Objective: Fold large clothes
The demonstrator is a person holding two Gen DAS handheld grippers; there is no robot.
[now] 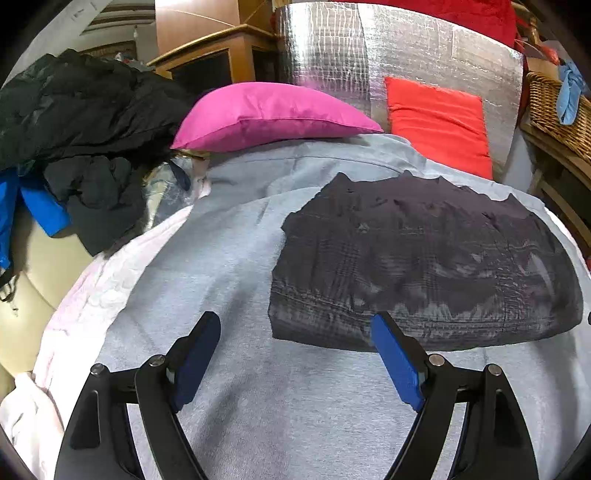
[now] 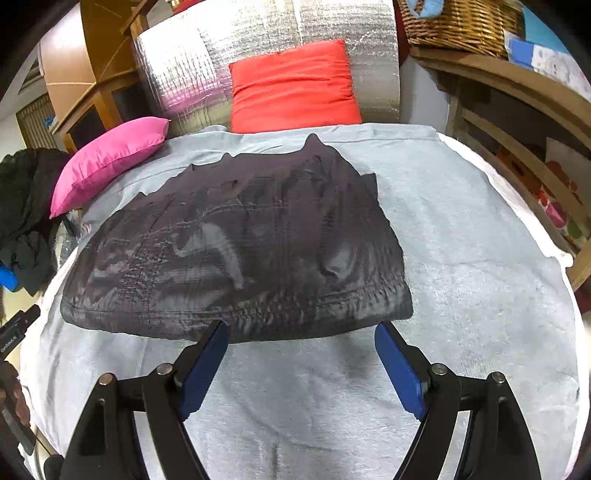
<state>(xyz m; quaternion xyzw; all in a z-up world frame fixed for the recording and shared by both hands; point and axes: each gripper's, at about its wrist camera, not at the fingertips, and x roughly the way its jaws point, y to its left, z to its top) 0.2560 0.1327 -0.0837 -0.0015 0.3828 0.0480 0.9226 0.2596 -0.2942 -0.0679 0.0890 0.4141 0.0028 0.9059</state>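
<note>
Left hand-held gripper (image 1: 295, 325) angled downward over the pale grey cover (image 1: 229, 258), jaws wide, nothing between the blue pads (image 1: 397, 363); its right pad overlapped the near left corner of the folded dark garment (image 1: 424, 266) in the left wrist view, contact not clear. Right hand-held gripper (image 2: 301, 334) likewise tilted down, jaws wide and empty, both fingertips just at the garment's near hem.

At the left edge of the right wrist view, a black device bore a small white label, too small to read. No other writing legible.

The folded dark garment (image 2: 236, 247) lay flat as a compact rectangle on the grey cover (image 2: 461, 277), near hem straight, far edge jagged. Surface soft and padded, a pinkish-white layer (image 1: 92, 295) showing beyond the cover to the garment's left. Behind the garment: a magenta pillow (image 1: 266, 114) to the left, a red cushion (image 2: 291, 88) leaning on a silver foil-quilted roll (image 2: 207, 70). A heap of black clothing (image 1: 74, 110) with a blue piece lay left of the pillow. Wooden cabinet (image 1: 221, 55) behind that. Right of the garment, a wooden shelf (image 2: 517, 122) with a wicker basket (image 2: 458, 26) on top.
</note>
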